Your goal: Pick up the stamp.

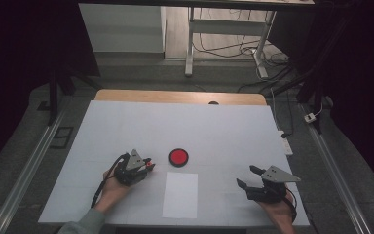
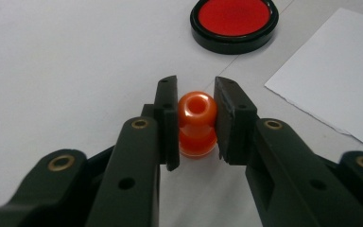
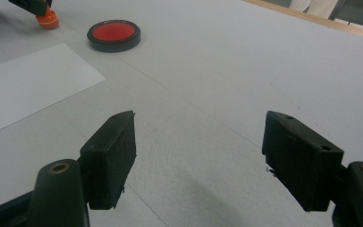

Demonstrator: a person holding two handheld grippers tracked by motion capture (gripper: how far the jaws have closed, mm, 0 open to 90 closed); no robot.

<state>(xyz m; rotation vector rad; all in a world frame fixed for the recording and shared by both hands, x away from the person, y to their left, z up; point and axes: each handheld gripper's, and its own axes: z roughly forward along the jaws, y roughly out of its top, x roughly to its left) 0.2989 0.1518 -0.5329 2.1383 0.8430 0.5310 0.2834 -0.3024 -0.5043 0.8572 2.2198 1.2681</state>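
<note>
White tabletop (image 1: 126, 126) | glossy orange waisted stamp (image 2: 197, 124), hollow-topped; left tool (image 2: 196, 118) clamps it | right tool (image 3: 198, 161) open

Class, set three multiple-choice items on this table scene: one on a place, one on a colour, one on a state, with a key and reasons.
1. Where does the white paper sheet lie from the ink pad in the high view?
A below it
B above it
C under it

2. What colour is the stamp?
A blue
B orange
C green

3. How do the right gripper's jaws stand?
A shut on paper
B shut empty
C open

Key: A, the sheet sits nearer the person; B, orange shows between the left gripper's jaws; C, bare table shows between them.
</note>
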